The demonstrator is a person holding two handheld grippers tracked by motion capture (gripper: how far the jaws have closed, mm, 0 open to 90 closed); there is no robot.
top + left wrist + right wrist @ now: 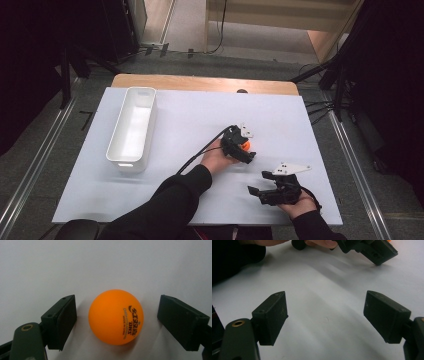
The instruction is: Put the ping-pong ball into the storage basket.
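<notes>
- High view: the left gripper (pixel 244 147) straddles an orange ball (pixel 244 145) at the table's (pixel 190 125) centre; a white bin (pixel 132 128) sits at nine o'clock.
- Left gripper view: the jaws flank the ball (pixel 116 316) without touching; light, slick, it probably needs gripping across its widest part.
- Right gripper view: the right gripper (pixel 324 320) is released, empty.

Surface: white board (pixel 190 115) on a wooden table (pixel 200 82).
On it: orange ball (pixel 116 316) between the left gripper (pixel 116 322) jaws; white bin (pixel 132 127) well apart, leftward.

Smooth matt orange plastic ball (pixel 116 316), glossy white plastic bin (pixel 132 127), matt white table sheet (pixel 190 112), wooden edge (pixel 200 82)
</notes>
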